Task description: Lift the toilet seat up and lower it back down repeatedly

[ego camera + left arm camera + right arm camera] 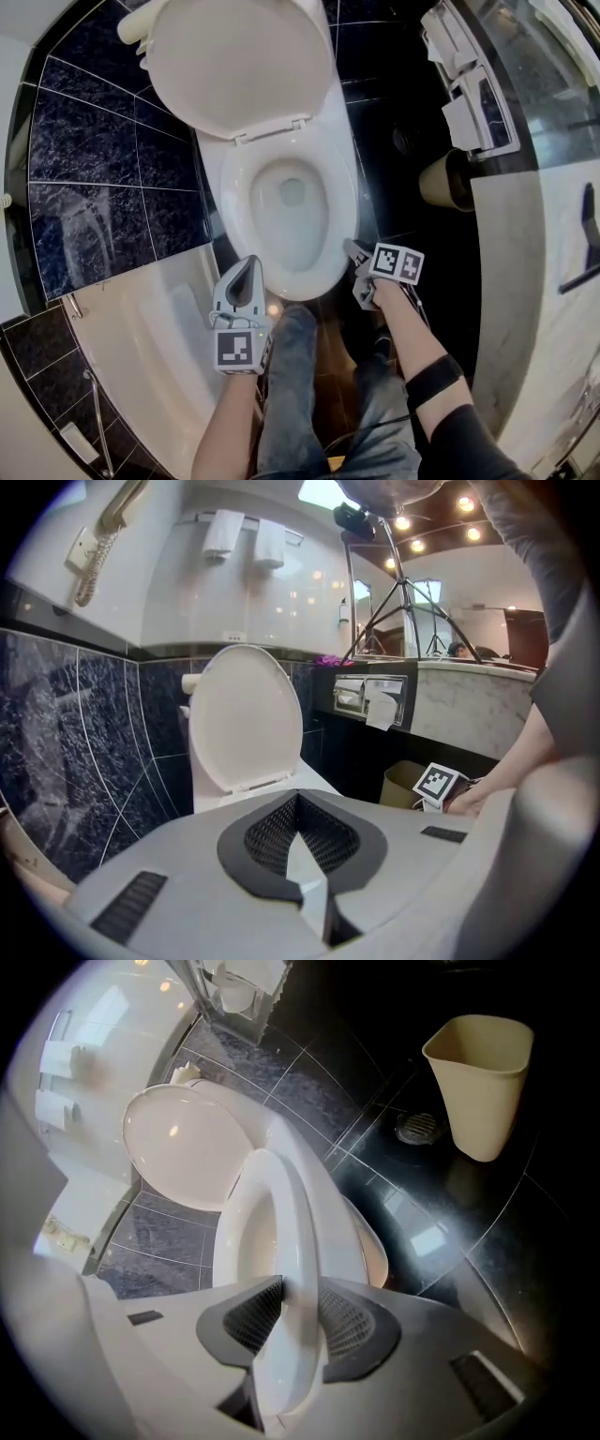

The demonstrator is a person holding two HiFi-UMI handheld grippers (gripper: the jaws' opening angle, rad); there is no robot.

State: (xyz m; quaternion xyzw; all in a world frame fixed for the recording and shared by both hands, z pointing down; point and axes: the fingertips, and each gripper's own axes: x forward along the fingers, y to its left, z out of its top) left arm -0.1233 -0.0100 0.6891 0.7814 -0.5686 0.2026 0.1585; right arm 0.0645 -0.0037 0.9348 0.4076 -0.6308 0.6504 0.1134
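- Head view. Toilet seat (339, 216): down, lying flat on the bowl (291, 202). Lid (230, 66): up, standing behind the seat.
- Head view. Left hand-held gripper (251, 262): just beside the front left of the seat's rim, tips pointing toward the bowl. Its jaws are drawn together with nothing in them.
- Head view. Right hand-held gripper (353, 251): at the front right edge of the seat, marker cube (396, 262) uppermost, tips at the rim.
- Head view. Waste bin (445, 178): on the dark floor to the right of the toilet, well apart from it. Paper holder (473, 103): on the wall near the bin. Bathtub (159, 347): white, at lower left.
- Left gripper view. Dark ribbed pads (267, 841) meet at the tips and are empty. The upright lid stands straight ahead. Wall handset (98, 546): upper left. The other gripper's marker cube shows at right, near the waste bin.
- Right gripper view. The jaws are narrowed onto the toilet seat. Its white front rim runs between the pads, one pad against each side. The pads appear to press on it, though the angle does not show whether the bowl's edge is caught as well.
- Right gripper view. Floor drain (415, 1127): in the dark tiles, just beside the waste bin.
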